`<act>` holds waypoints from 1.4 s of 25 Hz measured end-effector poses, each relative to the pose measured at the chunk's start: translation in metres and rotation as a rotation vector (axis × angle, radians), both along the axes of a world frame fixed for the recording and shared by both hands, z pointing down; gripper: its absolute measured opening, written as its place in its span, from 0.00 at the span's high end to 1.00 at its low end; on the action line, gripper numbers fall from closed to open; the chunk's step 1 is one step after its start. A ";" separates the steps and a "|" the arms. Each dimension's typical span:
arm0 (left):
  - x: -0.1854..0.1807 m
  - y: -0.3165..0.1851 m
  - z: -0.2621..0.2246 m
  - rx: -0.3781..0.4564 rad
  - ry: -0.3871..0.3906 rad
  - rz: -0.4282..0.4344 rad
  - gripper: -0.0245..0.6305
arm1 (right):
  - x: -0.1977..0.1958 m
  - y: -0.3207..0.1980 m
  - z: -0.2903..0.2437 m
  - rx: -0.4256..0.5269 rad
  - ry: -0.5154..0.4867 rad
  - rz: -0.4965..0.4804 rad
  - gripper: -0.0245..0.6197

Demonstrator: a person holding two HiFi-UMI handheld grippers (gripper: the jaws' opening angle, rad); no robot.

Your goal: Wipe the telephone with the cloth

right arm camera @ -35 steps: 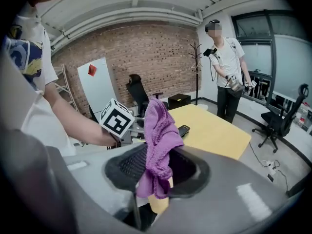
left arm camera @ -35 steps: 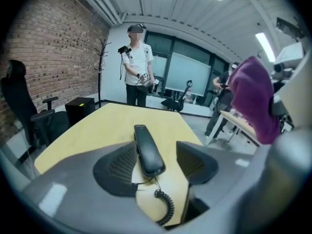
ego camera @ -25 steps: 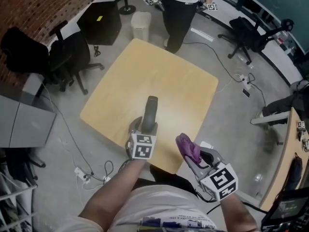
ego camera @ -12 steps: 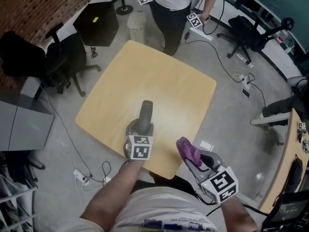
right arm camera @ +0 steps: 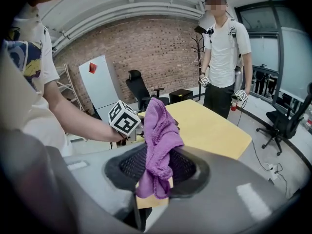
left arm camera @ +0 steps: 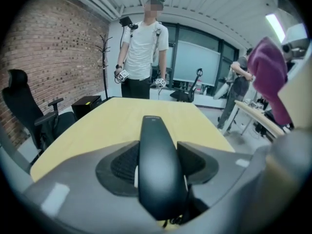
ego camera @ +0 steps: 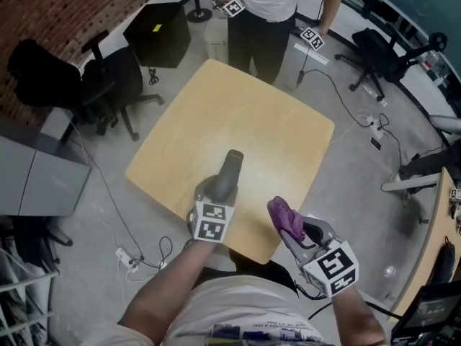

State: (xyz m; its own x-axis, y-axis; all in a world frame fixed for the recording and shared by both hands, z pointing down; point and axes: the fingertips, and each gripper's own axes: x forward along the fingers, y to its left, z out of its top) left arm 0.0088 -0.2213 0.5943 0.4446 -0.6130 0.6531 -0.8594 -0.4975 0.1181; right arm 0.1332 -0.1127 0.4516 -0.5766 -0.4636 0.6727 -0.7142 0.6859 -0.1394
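Little has changed in the last second; my left gripper [ego camera: 218, 193] still clamps the telephone handset [ego camera: 229, 168] over the table's [ego camera: 238, 107] near edge; my right gripper [ego camera: 297, 235] pinches the purple cloth [ego camera: 284, 218] at the handset's four o'clock, not touching; I judge wiping hasn't begun.

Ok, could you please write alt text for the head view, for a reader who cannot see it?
From above, the left gripper grips a dark telephone handset over a pale wooden table, and the right gripper grips a purple cloth beside it, not touching the handset. Another person stands at the table's far edge, with office chairs around.
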 end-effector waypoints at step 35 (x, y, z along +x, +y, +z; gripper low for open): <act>0.000 0.095 -0.118 0.259 0.134 0.373 0.58 | -0.143 0.018 -0.043 0.196 0.474 -0.793 0.78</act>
